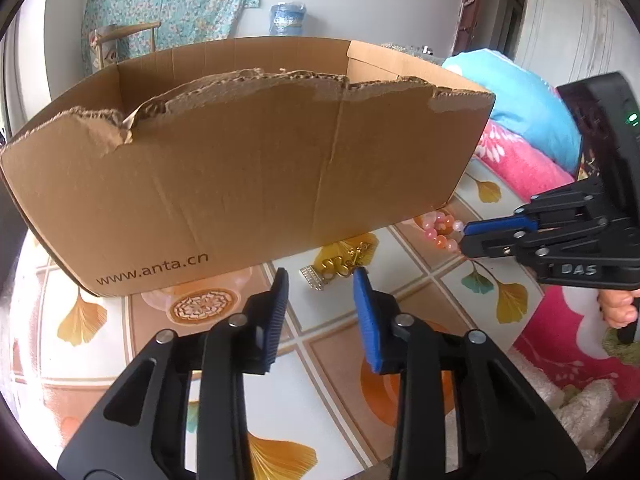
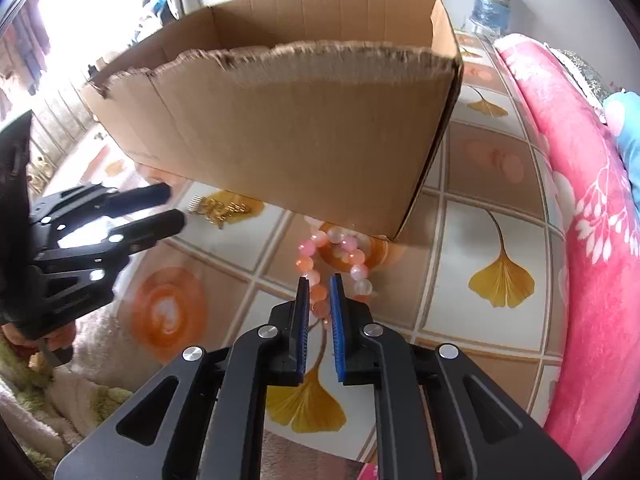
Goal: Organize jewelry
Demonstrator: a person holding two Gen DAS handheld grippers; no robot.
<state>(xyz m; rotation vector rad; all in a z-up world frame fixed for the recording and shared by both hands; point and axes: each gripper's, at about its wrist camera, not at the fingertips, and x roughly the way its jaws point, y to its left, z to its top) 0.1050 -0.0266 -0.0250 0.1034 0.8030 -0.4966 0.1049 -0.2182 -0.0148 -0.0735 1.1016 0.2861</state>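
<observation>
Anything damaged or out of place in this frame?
Yes: the cardboard box has a ragged, torn top edge on its near wall. The gold jewelry and bead bracelet lie outside it, on the patterned cloth.

- The left gripper (image 1: pixel 322 276) rises from the bottom centre of its own view, blue-padded jaws apart with a clear gap.
- The right gripper (image 2: pixel 319 284) rises from bottom centre of its view, jaws nearly together.
- Fingers (image 1: pixel 618 308) at the right edge grip the right gripper's handle.
</observation>
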